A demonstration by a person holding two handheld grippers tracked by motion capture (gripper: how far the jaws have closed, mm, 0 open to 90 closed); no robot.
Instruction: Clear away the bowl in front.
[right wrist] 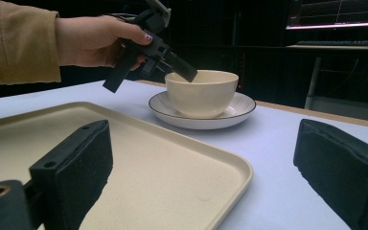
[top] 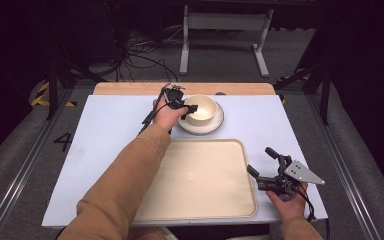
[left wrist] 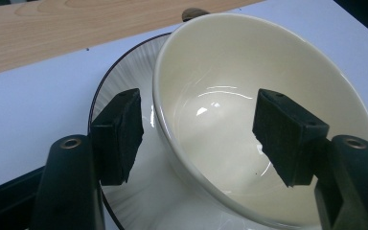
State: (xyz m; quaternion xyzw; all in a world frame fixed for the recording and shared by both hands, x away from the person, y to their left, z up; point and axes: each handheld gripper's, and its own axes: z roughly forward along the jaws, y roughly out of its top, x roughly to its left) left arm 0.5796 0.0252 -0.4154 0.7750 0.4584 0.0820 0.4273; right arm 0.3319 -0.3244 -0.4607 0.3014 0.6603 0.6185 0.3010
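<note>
Right now the step in hand looks like the grasp approach on the bowl (top: 202,109): left gripper (left wrist: 199,139) sits w/ jaws wide, straddling the bowl's near-left rim, one pad (left wrist: 120,136) outside over the plate (left wrist: 124,81), the other pad (left wrist: 287,136) inside the bowl. No contact that I can confirm; pads look just off the wall. Bowl stands upright on the plate at the far-centre of the white table (top: 110,130), just beyond the tray (top: 205,180).

Next move, prob.: lower a bit, close on the rim, then lift straight up so the plate isn't dragged along. Likely destination is the tray, tho that's a guess.

Right gripper (top: 267,167) waits at the near right, beside the tray's right edge, jaws wide, holding nothing.

Containers: bowl is empty, glossy cream inside, only light reflections. Plate carries just the bowl. Tray is bare, nothing on it.
</note>
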